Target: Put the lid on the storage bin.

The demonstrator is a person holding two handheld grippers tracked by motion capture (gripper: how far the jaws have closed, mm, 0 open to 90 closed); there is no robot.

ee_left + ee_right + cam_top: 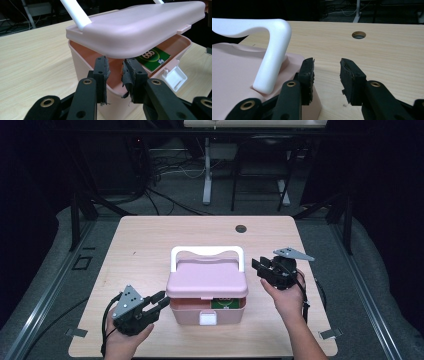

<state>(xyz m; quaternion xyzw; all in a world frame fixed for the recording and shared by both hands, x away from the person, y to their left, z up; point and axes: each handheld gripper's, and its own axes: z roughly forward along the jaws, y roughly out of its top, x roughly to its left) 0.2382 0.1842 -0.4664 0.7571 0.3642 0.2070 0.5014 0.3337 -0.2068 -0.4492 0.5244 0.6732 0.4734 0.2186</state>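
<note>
Apparently both grippers — left (159, 301), right (258, 266) — beside box (206, 282)

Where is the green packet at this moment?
The green packet lies inside the pink box, under its half-raised lid. In the high view it peeks out at the box's front, just above the white latch.

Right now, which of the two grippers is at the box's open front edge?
The left gripper: its fingers sit at the gap under the raised pink lid. The right gripper is beside the white handle.
</note>
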